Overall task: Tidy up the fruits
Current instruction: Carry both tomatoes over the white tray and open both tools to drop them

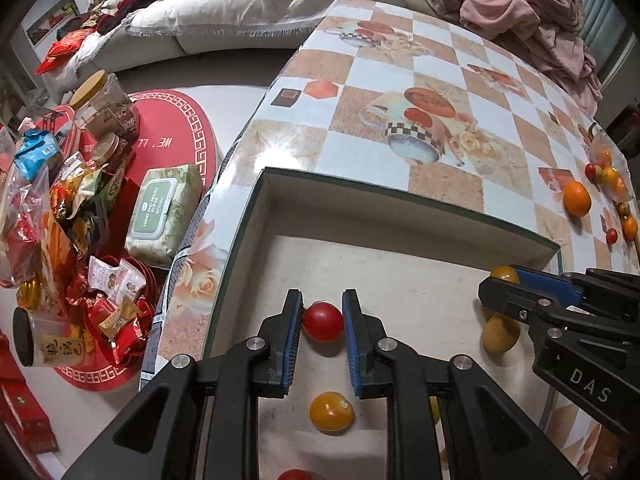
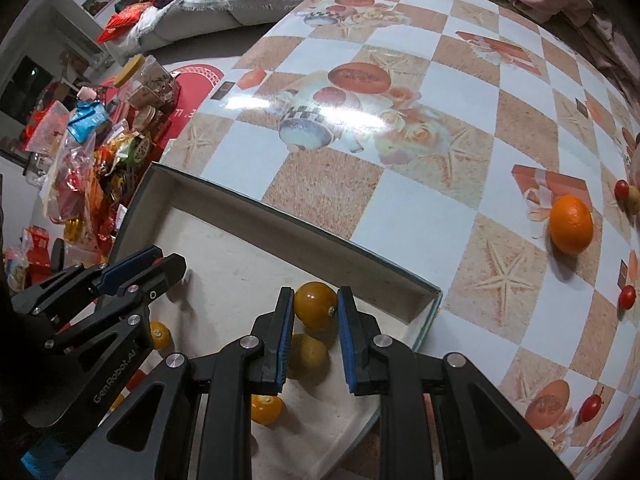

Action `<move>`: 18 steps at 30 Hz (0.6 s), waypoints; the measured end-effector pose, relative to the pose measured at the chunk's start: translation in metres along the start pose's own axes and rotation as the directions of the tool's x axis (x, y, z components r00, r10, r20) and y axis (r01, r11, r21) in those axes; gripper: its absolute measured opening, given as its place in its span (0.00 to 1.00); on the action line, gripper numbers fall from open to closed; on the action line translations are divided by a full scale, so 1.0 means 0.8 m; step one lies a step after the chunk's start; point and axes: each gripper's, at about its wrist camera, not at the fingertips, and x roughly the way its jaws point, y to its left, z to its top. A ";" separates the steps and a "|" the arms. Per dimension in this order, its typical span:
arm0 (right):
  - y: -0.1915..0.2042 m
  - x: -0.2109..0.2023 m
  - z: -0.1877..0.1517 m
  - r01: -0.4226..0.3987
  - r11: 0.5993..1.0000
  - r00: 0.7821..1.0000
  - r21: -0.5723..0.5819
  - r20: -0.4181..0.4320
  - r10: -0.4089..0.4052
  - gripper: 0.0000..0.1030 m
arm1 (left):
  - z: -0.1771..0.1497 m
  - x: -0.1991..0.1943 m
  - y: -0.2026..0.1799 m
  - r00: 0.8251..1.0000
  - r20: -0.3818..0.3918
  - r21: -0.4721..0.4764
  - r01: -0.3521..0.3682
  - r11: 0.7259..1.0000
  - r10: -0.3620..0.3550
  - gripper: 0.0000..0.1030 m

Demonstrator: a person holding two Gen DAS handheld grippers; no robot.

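A shallow cardboard box (image 1: 400, 196) (image 2: 280, 216) lies on the checkered table. My left gripper (image 1: 322, 312) is shut on a red cherry tomato (image 1: 323, 321) over the box floor. My right gripper (image 2: 315, 306) (image 1: 496, 286) is shut on a yellow-orange tomato (image 2: 315, 305) (image 1: 505, 273) above the box's right end. Loose in the box lie a yellow tomato (image 1: 332, 412), a dull yellow fruit (image 1: 498, 334) (image 2: 308, 354), and small orange fruits (image 2: 266, 408) (image 2: 160, 334). A red fruit (image 1: 294, 475) shows at the bottom edge.
On the table to the right lie an orange (image 2: 570, 224) (image 1: 577, 198), red cherry tomatoes (image 2: 627, 297) (image 2: 591, 402) and a bag of small fruits (image 1: 606, 172). A wipes pack (image 1: 164, 212), jars and snack packets crowd the left. Pink clothes (image 1: 520, 12) lie at the far edge.
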 end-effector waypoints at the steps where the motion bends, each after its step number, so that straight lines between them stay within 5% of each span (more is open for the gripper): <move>1: 0.000 0.002 0.000 0.002 1.000 1.000 0.000 -0.002 -0.002 0.23 | 0.000 0.001 0.000 1.000 -0.002 0.001 -0.001 1.000 0.001 0.21; 14: 0.015 0.006 -0.001 0.020 0.998 1.000 -0.054 0.002 -0.020 0.25 | 0.000 0.003 -0.002 1.000 -0.003 0.013 -0.005 1.000 0.005 0.22; 18: 0.013 -0.009 -0.004 0.007 0.999 1.000 -0.052 0.029 -0.006 0.38 | -0.003 -0.001 -0.002 1.000 -0.008 0.027 -0.020 0.999 0.020 0.22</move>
